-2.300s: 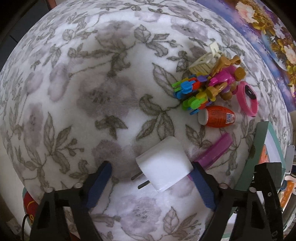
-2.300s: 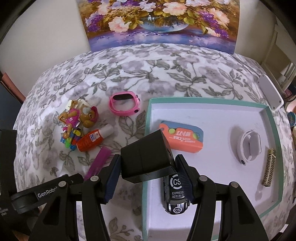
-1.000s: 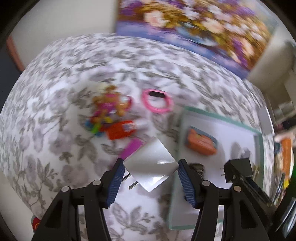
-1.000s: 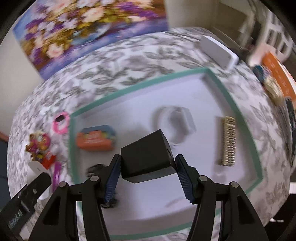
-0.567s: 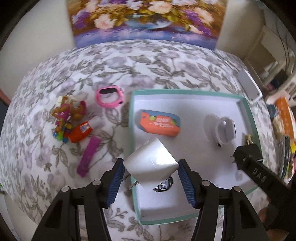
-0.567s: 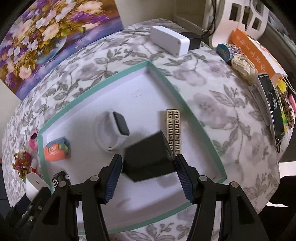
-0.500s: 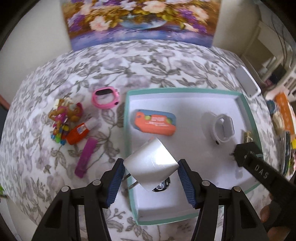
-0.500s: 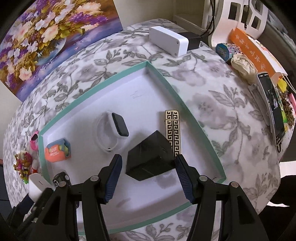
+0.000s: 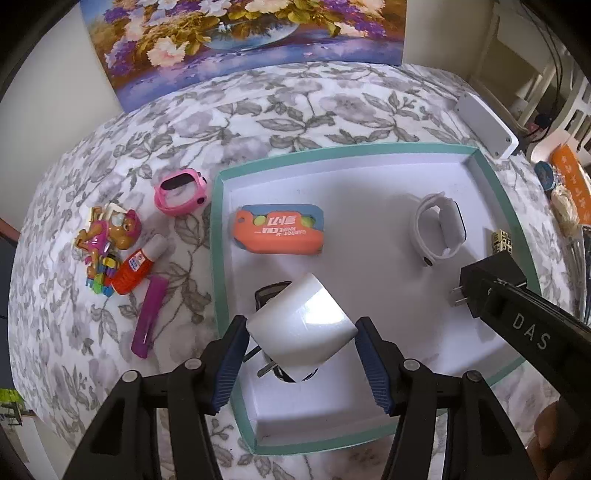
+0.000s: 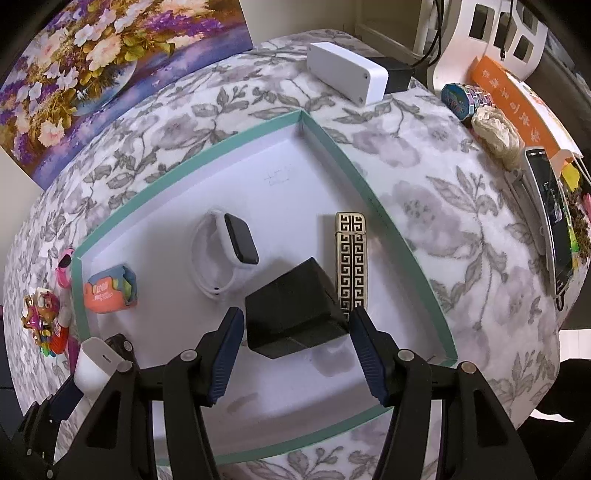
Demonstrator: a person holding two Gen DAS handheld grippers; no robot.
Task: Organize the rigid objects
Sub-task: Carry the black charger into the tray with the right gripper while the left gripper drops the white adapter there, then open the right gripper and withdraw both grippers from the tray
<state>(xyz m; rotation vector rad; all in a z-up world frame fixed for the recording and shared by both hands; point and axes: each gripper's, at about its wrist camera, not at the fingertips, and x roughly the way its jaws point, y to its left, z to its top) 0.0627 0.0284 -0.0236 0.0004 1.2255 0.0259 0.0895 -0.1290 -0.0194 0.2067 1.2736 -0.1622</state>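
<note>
My left gripper (image 9: 299, 328) is shut on a white plug charger (image 9: 306, 325), prongs pointing left, above the near-left part of the teal-rimmed white tray (image 9: 216, 258). My right gripper (image 10: 297, 321) is shut on a black plug charger (image 10: 291, 314) low over the tray's right side, beside a gold-patterned lighter (image 10: 351, 258). In the tray lie an orange knife case (image 9: 279, 229), a white smart band (image 9: 437, 230) and a black object (image 9: 271, 290) partly hidden by the white charger. Left of the tray lie a pink watch (image 9: 181, 190), a toy figure (image 9: 109, 236), an orange glue bottle (image 9: 138, 267) and a purple stick (image 9: 149, 317).
A flower painting (image 9: 240, 33) leans on the wall behind the floral-covered table. A white box (image 10: 347, 72) sits past the tray's far corner. A phone (image 10: 552, 218), an orange packet (image 10: 517, 96) and small clutter line the table's right edge.
Over the last second the left gripper swung right over the tray with the white charger. The right gripper carried the black charger to the tray's right side and lower, beside the lighter.
</note>
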